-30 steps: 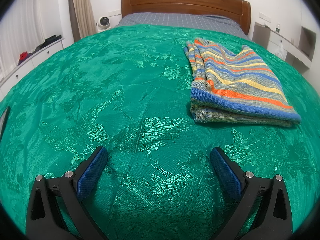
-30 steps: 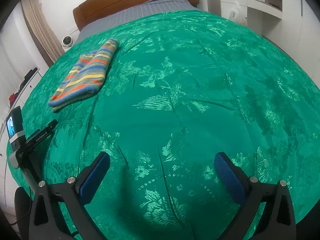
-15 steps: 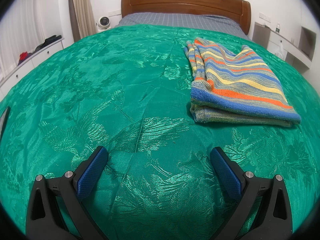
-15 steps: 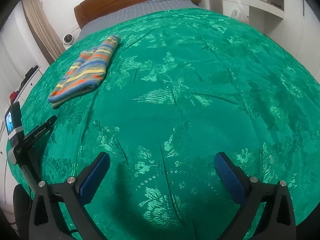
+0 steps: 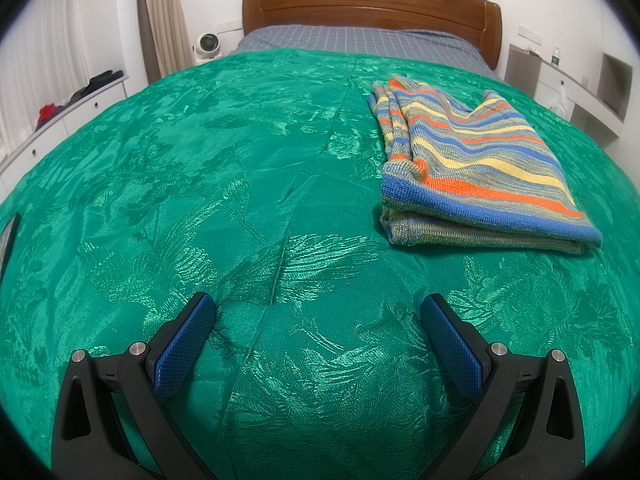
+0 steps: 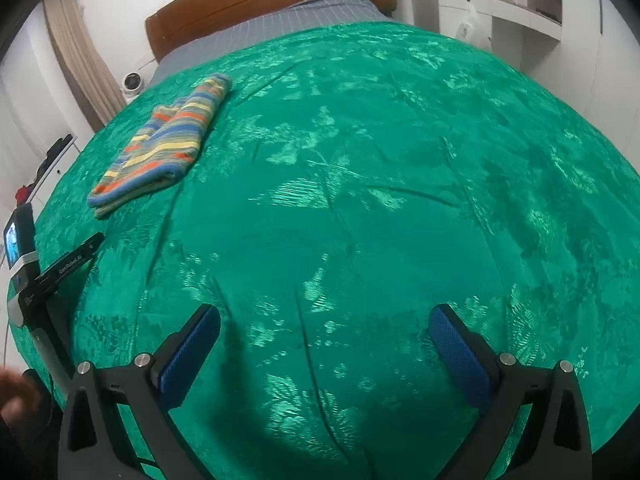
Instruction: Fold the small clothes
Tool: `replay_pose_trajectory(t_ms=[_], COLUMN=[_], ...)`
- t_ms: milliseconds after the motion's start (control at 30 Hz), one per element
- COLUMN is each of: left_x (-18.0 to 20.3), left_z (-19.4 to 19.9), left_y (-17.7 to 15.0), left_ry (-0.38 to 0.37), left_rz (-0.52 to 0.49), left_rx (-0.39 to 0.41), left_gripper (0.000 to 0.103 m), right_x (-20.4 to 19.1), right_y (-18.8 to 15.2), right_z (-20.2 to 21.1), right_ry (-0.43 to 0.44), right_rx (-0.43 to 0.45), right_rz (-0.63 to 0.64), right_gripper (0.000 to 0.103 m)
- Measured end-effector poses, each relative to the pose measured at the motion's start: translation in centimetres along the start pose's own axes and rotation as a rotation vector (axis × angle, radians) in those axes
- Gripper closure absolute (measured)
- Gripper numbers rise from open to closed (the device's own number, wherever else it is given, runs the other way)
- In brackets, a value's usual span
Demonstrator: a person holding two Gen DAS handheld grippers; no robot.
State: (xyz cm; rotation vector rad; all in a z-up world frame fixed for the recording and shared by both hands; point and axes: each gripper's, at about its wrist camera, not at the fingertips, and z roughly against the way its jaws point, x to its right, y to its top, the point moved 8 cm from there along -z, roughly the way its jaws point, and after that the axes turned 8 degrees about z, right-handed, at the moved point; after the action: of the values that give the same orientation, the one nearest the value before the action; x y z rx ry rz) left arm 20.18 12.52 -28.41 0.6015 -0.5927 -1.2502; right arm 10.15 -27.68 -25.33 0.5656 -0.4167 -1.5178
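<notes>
Left wrist view: the left gripper [image 5: 318, 312] gapes wide and empty; so does the right gripper [image 6: 324, 322]. The striped sweater [image 5: 476, 168] lies folded, far right on the bedspread [image 5: 200, 184]. Fold looks done; check edges align before leaving.

A striped knit garment [image 5: 476, 168] in blue, orange and yellow lies folded flat on the bed.

My left gripper [image 5: 318, 314] and right gripper [image 6: 324, 326] look alike: matte black angular arms with triangular cut-outs and round silver screws at the joints. My fingers [image 5: 182, 346] wear textured blue pads. Beside the right gripper's black arm, bare brownish skin of my hand [image 6: 14, 398] shows, blurred.
</notes>
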Motion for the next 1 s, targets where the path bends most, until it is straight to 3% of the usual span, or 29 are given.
replay_pose_trajectory(t_ms=[533,733,900,1000], left_x=[0.0,0.3,-0.3,0.2], left_z=[0.0,-0.4,-1.0,-1.1], left_y=[-0.1,0.2,0.3,0.3], left_ry=[0.001,-0.012,-0.06,-0.054], left_rz=[-0.002,-0.047,0.042,-0.005], left_rx=[-0.004,-0.099,-0.218,-0.276], left_gripper=[0.0,0.0,0.0,0.0], right_x=[-1.2,-1.6,-2.0,-2.6], right_y=[0.1,0.1,0.5,1.3], right_z=[0.1,0.0,-0.1,-0.2], right_ry=[0.012,0.017,0.033,0.071], right_rx=[-0.006,-0.008,-0.01,-0.006], right_rz=[0.013,0.027,0.046,0.068], right_gripper=[0.001,0.001,0.001,0.001])
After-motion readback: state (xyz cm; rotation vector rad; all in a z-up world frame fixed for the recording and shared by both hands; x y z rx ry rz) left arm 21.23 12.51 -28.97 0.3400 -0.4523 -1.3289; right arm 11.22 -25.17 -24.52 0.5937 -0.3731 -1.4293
